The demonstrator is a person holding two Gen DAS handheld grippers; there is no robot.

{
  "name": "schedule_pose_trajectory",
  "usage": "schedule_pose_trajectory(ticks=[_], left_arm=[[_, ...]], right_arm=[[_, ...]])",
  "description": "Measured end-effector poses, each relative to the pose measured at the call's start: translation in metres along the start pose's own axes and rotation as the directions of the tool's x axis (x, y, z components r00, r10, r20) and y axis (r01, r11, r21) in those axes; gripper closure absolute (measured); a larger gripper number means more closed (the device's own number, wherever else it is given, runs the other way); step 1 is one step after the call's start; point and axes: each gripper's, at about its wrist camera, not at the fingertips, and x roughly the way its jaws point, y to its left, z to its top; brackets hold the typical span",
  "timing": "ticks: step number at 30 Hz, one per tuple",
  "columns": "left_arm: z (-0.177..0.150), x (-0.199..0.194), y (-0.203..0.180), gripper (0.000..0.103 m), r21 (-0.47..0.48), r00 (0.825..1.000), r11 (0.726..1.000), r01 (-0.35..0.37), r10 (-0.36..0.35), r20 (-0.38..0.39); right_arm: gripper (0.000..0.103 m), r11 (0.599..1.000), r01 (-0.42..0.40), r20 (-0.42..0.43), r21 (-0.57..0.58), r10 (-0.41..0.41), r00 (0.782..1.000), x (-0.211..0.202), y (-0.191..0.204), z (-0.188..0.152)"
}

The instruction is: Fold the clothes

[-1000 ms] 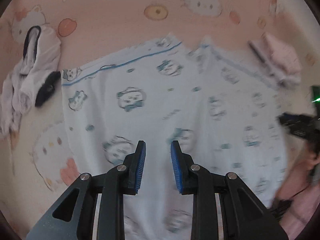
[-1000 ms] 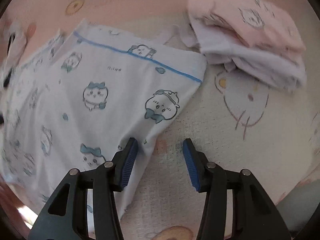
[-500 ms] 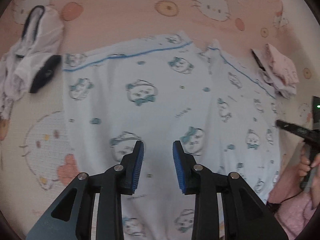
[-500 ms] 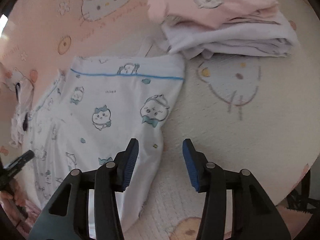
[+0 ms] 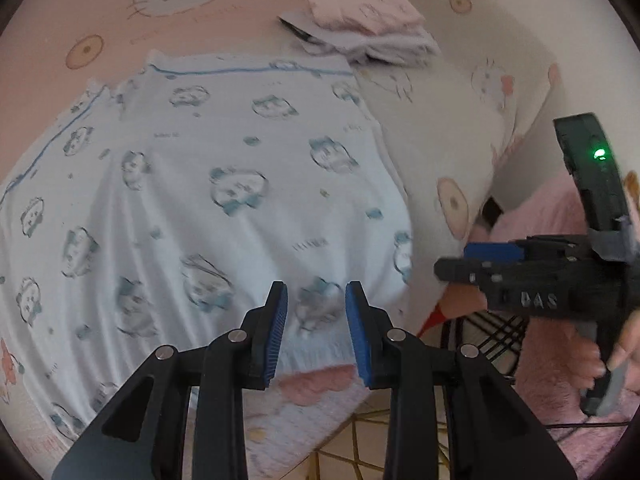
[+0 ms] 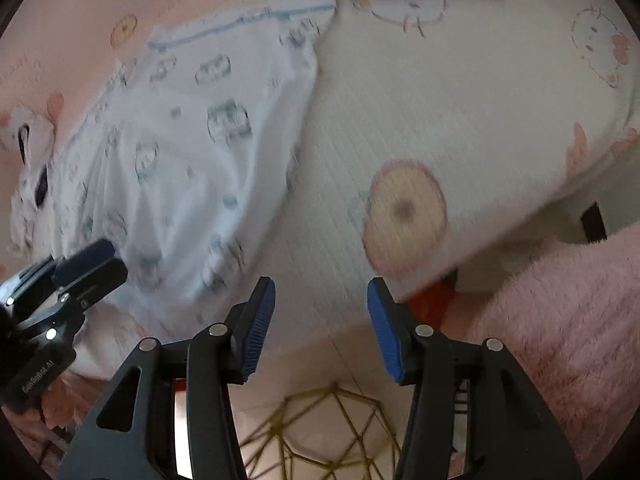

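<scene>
Your left tool (image 5: pixel 316 320) has swung since a second ago: the pale blue printed garment (image 5: pixel 208 200) used to fill the view with a dark-trimmed white piece at its left, and now its near hem sits under the tool while the folded stack of pink and white clothes (image 5: pixel 364 28) shows at the top. The tool's blue pads stand apart over the hem, released, gripping nothing. Your right tool (image 6: pixel 320 332) has drifted off the garment; earlier its left pad hung over the cloth edge, and now it hovers at the bed's (image 6: pixel 440 100) near edge, jaws parted and empty, with the patterned floor (image 6: pixel 320 420) below it. The garment lies spread flat on the cartoon-print bedsheet, left of the right tool, its blue-trimmed edge farthest from you.

Both views are smeared by motion, so the prints on the garment are hard to read. From the right wrist the stack is cut off at the top edge, and the dark-trimmed white piece (image 6: pixel 32 148) shows only in part at the left. The fluffy pink sleeve (image 6: pixel 560 320) fills the right side
</scene>
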Motion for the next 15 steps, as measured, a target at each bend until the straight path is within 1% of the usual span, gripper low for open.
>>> schedule_pose_trajectory(ticks=[2,4,6,7,9,13,15], left_arm=[[-0.007,0.005,-0.005,0.071,0.012,1.0,1.0,-0.023,0.023,-0.018],[-0.013,0.007,-0.01,0.071,0.029,0.998,0.999,-0.045,0.046,-0.037],[-0.018,0.003,-0.008,0.071,0.016,0.999,0.999,-0.038,0.038,-0.032],[-0.022,-0.002,-0.008,0.071,0.009,0.999,0.999,-0.031,0.032,-0.024],[-0.028,-0.01,-0.007,0.071,-0.003,1.0,1.0,-0.023,0.023,-0.011],[-0.037,-0.018,-0.013,0.071,0.015,1.0,1.0,-0.023,0.022,0.011],[-0.04,-0.017,-0.019,0.07,0.034,0.999,0.999,-0.032,0.032,0.012]], right_arm=[[0.054,0.998,-0.07,-0.021,0.0,0.07,0.997,0.002,0.004,-0.009],[0.055,0.99,-0.14,-0.042,0.001,0.14,0.989,0.004,0.007,-0.018],[0.057,0.981,-0.193,-0.028,-0.016,0.193,0.981,0.001,0.015,-0.023],[0.059,0.978,-0.208,-0.02,-0.023,0.208,0.978,-0.001,0.017,-0.024],[0.059,0.969,-0.243,-0.007,-0.035,0.243,0.97,-0.006,0.023,-0.025],[0.059,0.941,-0.339,-0.018,-0.013,0.339,0.941,0.0,0.028,-0.017],[0.059,0.924,-0.383,-0.02,0.022,0.383,0.923,0.017,0.032,0.01]])
